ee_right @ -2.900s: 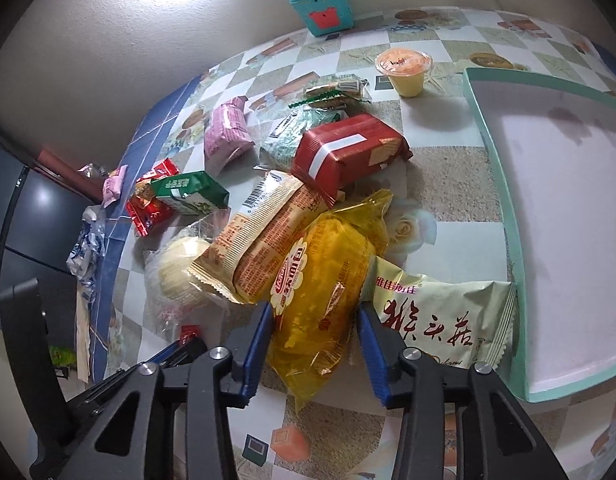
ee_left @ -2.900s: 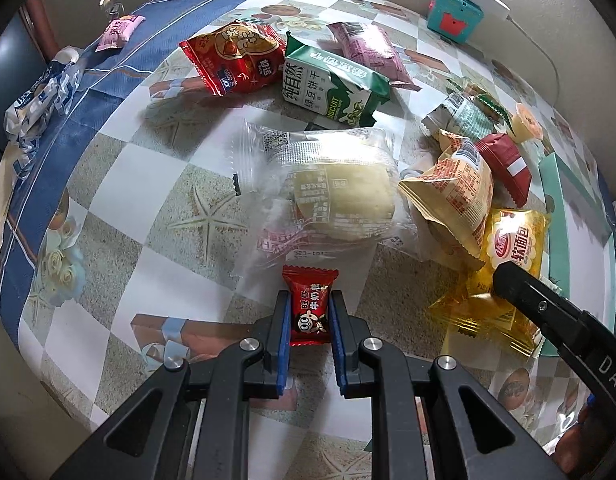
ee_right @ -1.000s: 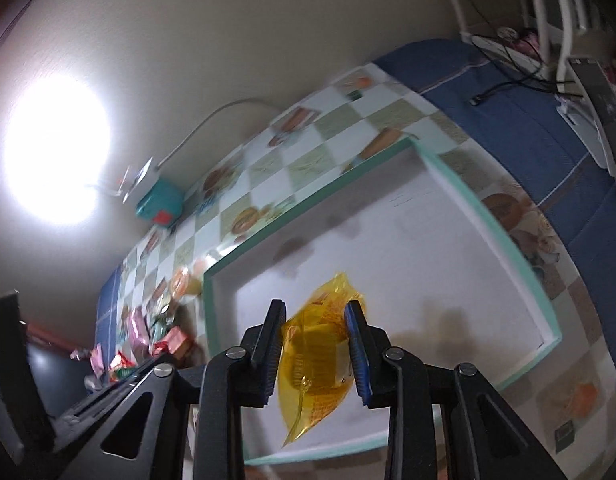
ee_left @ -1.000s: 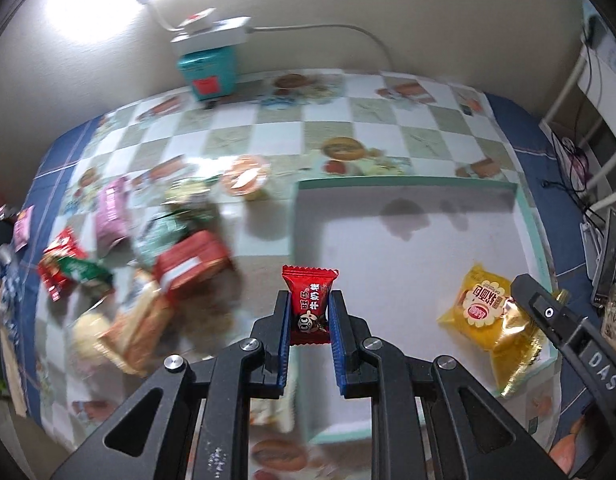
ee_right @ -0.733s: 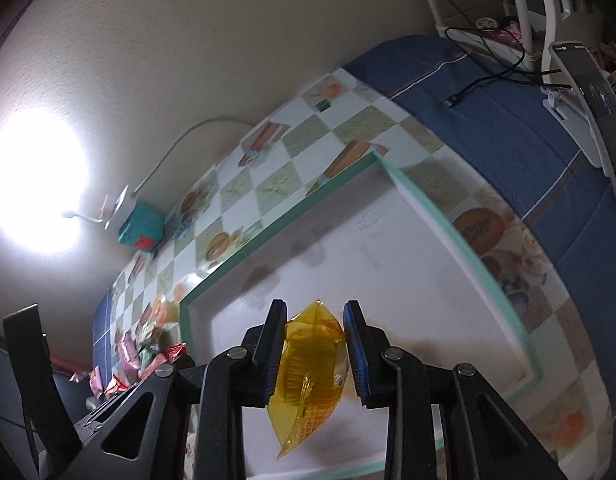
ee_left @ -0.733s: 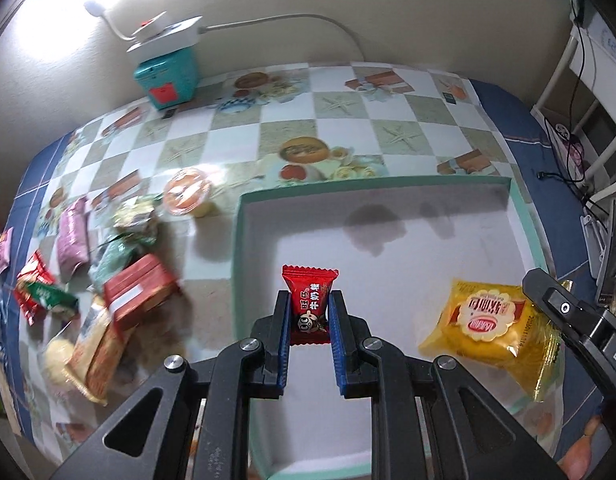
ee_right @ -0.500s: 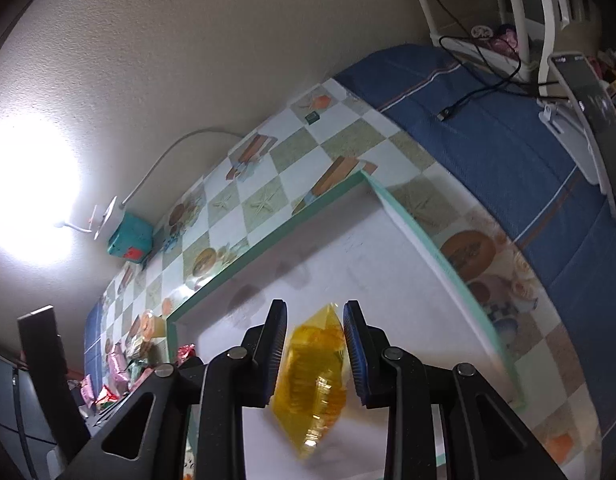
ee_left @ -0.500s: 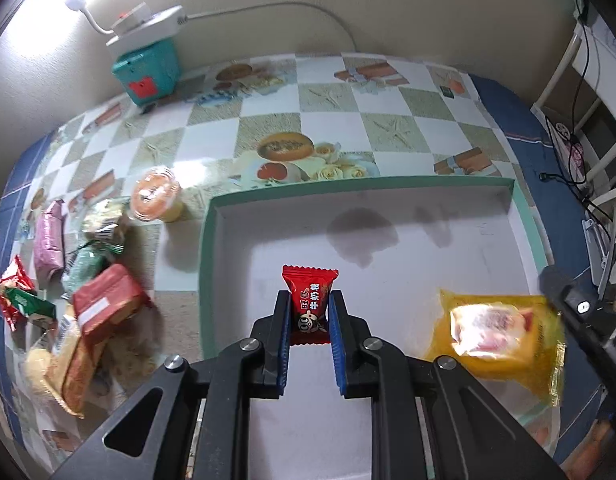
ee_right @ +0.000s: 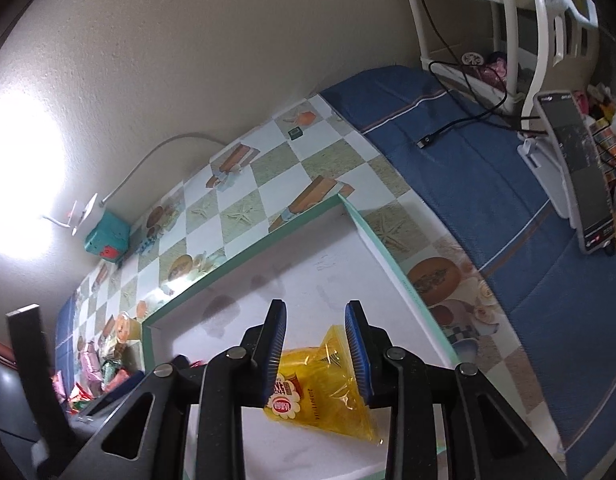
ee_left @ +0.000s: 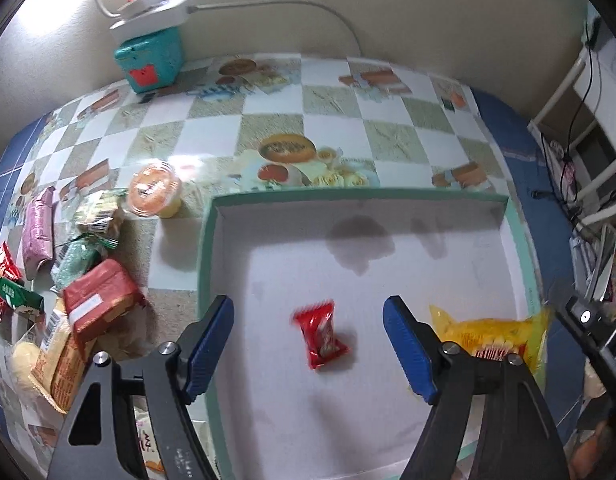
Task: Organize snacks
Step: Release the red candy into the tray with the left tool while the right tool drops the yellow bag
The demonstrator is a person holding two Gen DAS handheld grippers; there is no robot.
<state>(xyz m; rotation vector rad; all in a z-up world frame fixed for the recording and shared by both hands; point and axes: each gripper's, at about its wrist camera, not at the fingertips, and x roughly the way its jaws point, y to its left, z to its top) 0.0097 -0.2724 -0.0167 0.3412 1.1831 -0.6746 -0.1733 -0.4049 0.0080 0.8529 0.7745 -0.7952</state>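
Note:
My left gripper (ee_left: pixel 308 316) is open above the white floor of the teal-rimmed tray (ee_left: pixel 347 196). A small red candy packet (ee_left: pixel 319 334) lies loose on the tray floor between the blue pads. My right gripper (ee_right: pixel 315 318) is open too, and the yellow bread bag (ee_right: pixel 319 388) lies on the tray floor beneath its pads, free of them. The bag also shows in the left wrist view (ee_left: pixel 491 336) at the tray's right side. The tray rim shows in the right wrist view (ee_right: pixel 248 248).
Several snack packets lie left of the tray: a red box (ee_left: pixel 102 300), an orange jelly cup (ee_left: pixel 154 190), a pink packet (ee_left: pixel 38 232), a green bag (ee_left: pixel 78 256). A teal box (ee_left: pixel 150 60) with a power strip stands at the wall. A phone (ee_right: pixel 579 172) leans at the right.
Both grippers carried their snacks from the pile over the tray and opened. The red candy and the yellow bag have dropped onto the tray floor.

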